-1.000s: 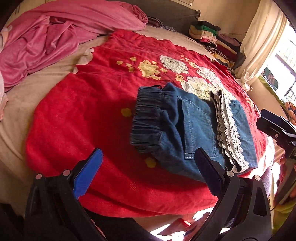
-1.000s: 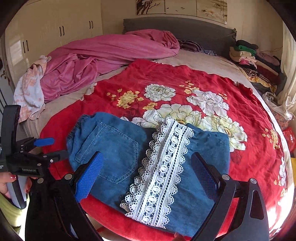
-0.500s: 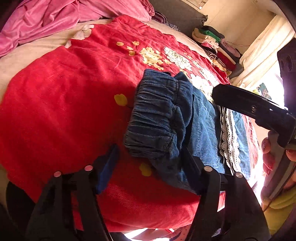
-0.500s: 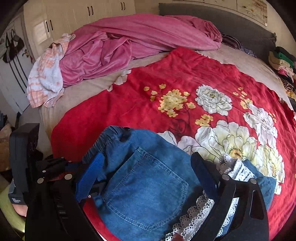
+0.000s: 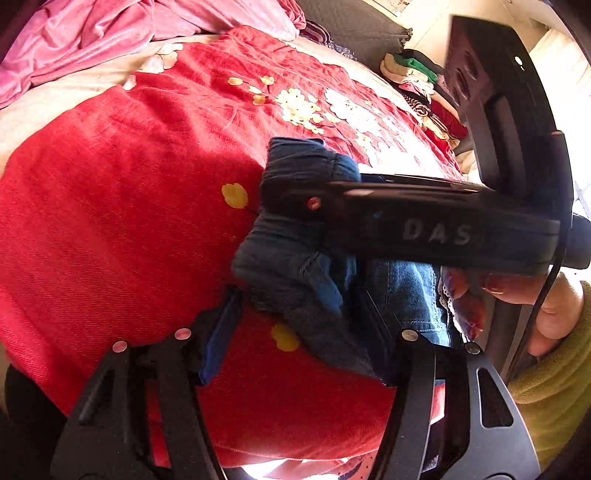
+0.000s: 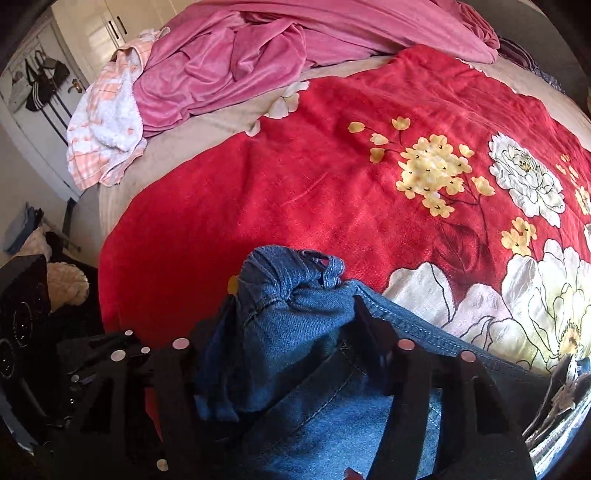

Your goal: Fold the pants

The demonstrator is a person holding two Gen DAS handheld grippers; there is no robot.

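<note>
The folded blue denim pants [image 5: 295, 266] lie on the red flowered blanket [image 5: 129, 203], waistband end toward me. My left gripper [image 5: 299, 314] has its jaws around the near waistband corner, partly closed on the bunched denim. My right gripper [image 6: 291, 321] has its jaws around the far waistband corner [image 6: 291, 291], with the denim bunched between them. The right gripper's black body [image 5: 424, 225] crosses the left wrist view over the pants. White lace trim [image 5: 445, 295] shows at the pants' right side.
Crumpled pink bedding [image 6: 240, 55] and a checked white-and-orange cloth [image 6: 107, 125] lie at the bed's far left. A pile of folded clothes [image 5: 413, 74] sits by the grey headboard [image 5: 354, 33]. The bed's near edge is just below the grippers.
Both grippers have moved in to the waistband end of the pants and narrowed around it. The denim now bunches up between the fingers of each.
</note>
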